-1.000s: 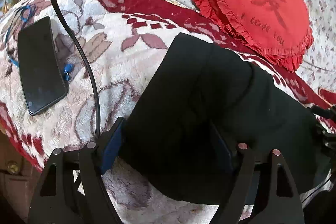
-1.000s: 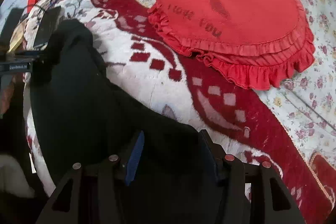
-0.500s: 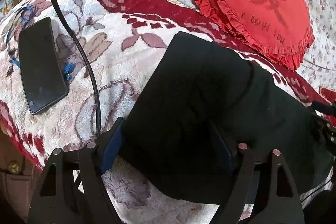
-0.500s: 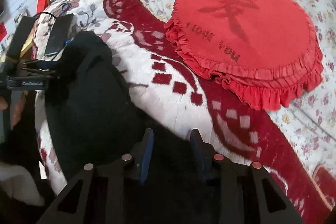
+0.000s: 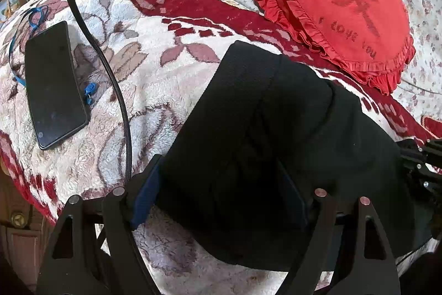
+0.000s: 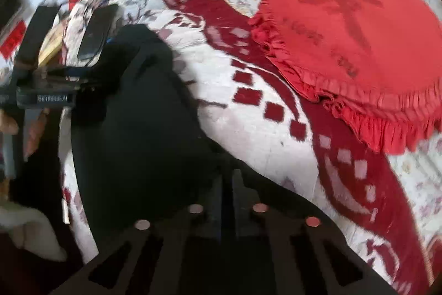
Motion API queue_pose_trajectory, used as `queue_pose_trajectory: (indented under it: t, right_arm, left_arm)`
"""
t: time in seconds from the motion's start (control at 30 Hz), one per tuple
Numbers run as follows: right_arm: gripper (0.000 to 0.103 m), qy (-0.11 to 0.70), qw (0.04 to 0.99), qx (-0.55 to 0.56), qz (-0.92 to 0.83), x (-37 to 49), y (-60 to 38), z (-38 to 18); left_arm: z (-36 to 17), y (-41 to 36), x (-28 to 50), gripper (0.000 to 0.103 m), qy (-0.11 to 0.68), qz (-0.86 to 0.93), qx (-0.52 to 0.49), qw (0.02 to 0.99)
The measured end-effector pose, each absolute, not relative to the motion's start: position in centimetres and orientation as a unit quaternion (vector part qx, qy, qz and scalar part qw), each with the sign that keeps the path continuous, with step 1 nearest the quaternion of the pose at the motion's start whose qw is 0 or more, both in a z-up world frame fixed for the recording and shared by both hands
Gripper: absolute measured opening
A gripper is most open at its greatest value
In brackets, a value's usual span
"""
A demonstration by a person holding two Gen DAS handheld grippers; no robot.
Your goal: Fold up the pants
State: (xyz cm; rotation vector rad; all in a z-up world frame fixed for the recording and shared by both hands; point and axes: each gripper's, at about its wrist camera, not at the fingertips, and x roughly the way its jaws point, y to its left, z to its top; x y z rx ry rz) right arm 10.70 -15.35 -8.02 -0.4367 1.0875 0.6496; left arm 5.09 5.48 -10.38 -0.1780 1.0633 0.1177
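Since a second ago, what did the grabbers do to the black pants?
The right gripper swung along the bed and squeezed shut on the near edge of the pants. The left gripper stayed wide open over them. Pants, phone and red pillow kept their places.

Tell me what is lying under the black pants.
The black pants lie on a fleece blanket, white with red patterns, which spreads out past their edges. What the blanket looks like directly beneath the pants is covered and cannot be seen.
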Motion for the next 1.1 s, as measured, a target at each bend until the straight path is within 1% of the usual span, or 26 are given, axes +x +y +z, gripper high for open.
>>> queue_pose_trajectory:
  t: [0.07,0.1,0.27,0.33,0.43,0.5,0.6,0.67,0.77,0.8,0.87,0.9,0.93,1.1]
  right_arm:
    - [0.003,0.492,0.787,-0.229,0.292,10.2,-14.8,-7.8]
    - [0.002,0.49,0.793,-0.222,0.287,10.4,-15.2,-7.4]
    - [0.002,0.446,0.854,-0.147,0.223,13.3,-19.6,-2.5]
    - [0.001,0.44,0.863,-0.131,0.21,14.3,-20.4,-1.6]
    - [0.001,0.446,0.863,-0.159,0.177,15.8,-19.9,-3.4]
    - [0.001,0.474,0.854,-0.129,0.172,17.0,-19.9,-6.1]
    - [0.002,0.499,0.848,-0.103,0.146,17.7,-21.1,-8.0]
    - [0.004,0.502,0.851,-0.099,0.123,17.3,-22.4,-7.6]
    - [0.006,0.479,0.866,-0.07,0.122,15.1,-23.7,-4.6]
    - [0.007,0.476,0.868,-0.058,0.131,14.3,-23.5,-3.9]
    - [0.017,0.474,0.867,-0.044,0.147,13.0,-22.7,-3.3]
    - [0.028,0.472,0.866,-0.031,0.159,12.1,-22.0,-3.3]
    - [0.032,0.471,0.866,-0.023,0.167,11.7,-21.4,-3.5]
    - [0.032,0.477,0.858,-0.005,0.192,11.2,-18.0,-5.7]
  left_arm:
    - [-10.3,5.5,5.2,0.08,0.509,0.056,-0.083,0.855]
    - [-10.1,5.5,5.2,0.08,0.511,0.055,-0.084,0.854]
    - [-8.3,6.3,5.1,0.08,0.489,0.068,-0.08,0.866]
    - [-8.1,6.5,5.2,0.08,0.486,0.067,-0.083,0.868]
    - [-8.8,6.3,5.5,0.08,0.492,0.073,-0.077,0.864]
    - [-9.5,6.3,5.6,0.08,0.5,0.07,-0.078,0.86]
    - [-9.6,6.5,5.6,0.08,0.502,0.068,-0.083,0.858]
    - [-8.8,6.5,5.5,0.08,0.494,0.069,-0.076,0.863]
    - [-7.3,6.2,5.5,0.08,0.474,0.068,-0.065,0.875]
    - [-7.1,6.1,5.5,0.08,0.471,0.067,-0.064,0.877]
    - [-6.7,5.4,6.0,0.08,0.466,0.064,-0.059,0.881]
    - [-6.7,5.0,6.3,0.08,0.464,0.062,-0.058,0.882]
    - [-6.7,4.7,6.5,0.08,0.462,0.06,-0.057,0.883]
    - [-7.5,3.2,8.3,0.08,0.459,0.065,-0.03,0.886]
